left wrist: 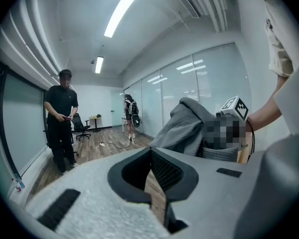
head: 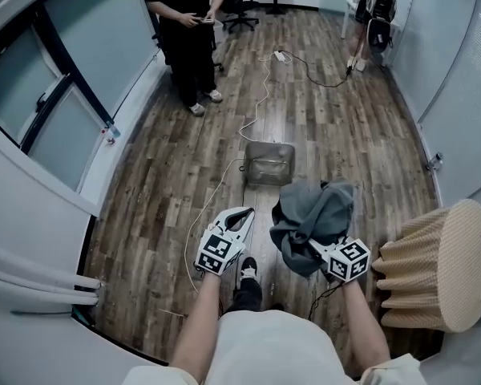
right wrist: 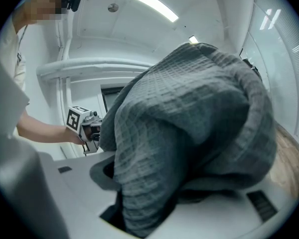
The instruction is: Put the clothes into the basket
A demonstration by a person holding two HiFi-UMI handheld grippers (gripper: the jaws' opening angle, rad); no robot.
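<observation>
The grey garment (head: 317, 219) hangs bunched in the air above the wooden floor (head: 337, 127), clamped in the right tool (head: 330, 253), whose jaws are buried in its folds. The basket (head: 269, 164) stands on the floor just beyond it. The left tool (head: 245, 215) is beside the garment, jaws together and empty.

a: who's about?
b: a person in black (head: 188, 38) by the glass wall (head: 88, 46); another with a backpack (head: 375, 10) further off.
a: and lower down?
b: wooden floor (head: 329, 127), a white cable (head: 263, 91) trailing across it, an office chair (head: 239, 6) at the back.
</observation>
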